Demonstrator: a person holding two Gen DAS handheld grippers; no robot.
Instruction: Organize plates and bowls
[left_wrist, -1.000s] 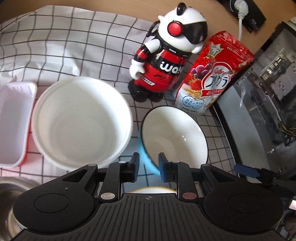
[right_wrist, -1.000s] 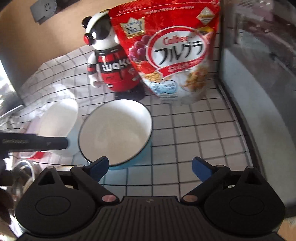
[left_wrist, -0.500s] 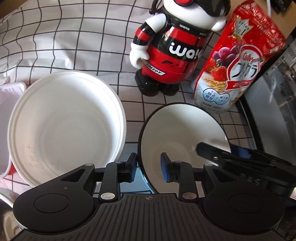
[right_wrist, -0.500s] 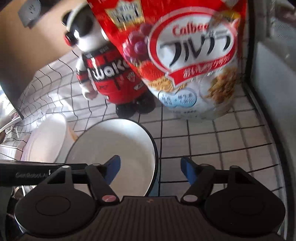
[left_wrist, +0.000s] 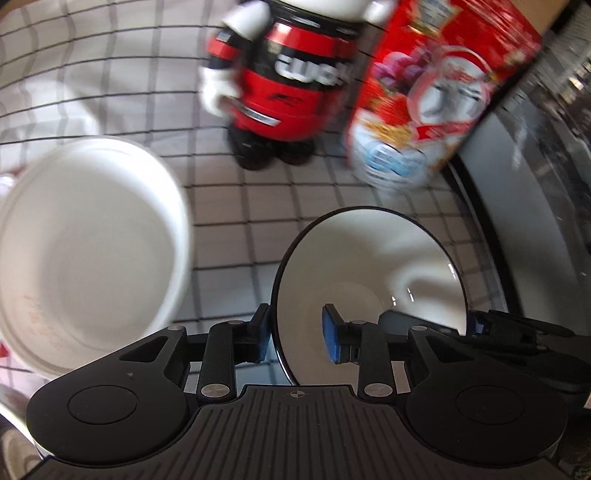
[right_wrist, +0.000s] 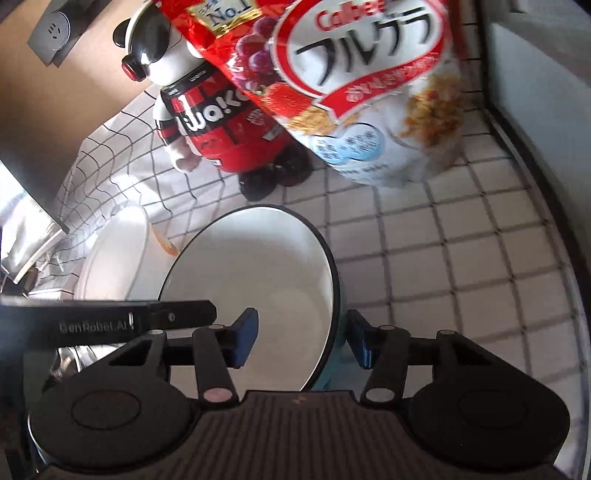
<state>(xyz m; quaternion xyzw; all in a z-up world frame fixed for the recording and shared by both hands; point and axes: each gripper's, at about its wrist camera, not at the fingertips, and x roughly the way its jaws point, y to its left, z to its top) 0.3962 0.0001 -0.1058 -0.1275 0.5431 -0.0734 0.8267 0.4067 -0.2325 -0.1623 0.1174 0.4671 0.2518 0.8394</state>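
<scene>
Gridded cloth (left_wrist: 236, 229) under white, dark-rimmed bowl (left_wrist: 369, 266)

Legible markings. Cereal bag (right_wrist: 354, 85), top of the right wrist view: "Calbee" in red, "No.1" on a gold badge, large black Japanese characters "フルグラ"; smaller print unreadable. Toy figure (right_wrist: 218, 129), upper left of that view: "wako" in white on its chest band. Left gripper's finger (right_wrist: 110, 321), left edge: "GenRobot.AI". Left wrist view: lettering blurred.

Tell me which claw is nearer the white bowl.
Left. The left claw, just opening, straddles the rim of the blue bowl beside the white bowl; the right claw, just closing, straddles the far rim.
</scene>
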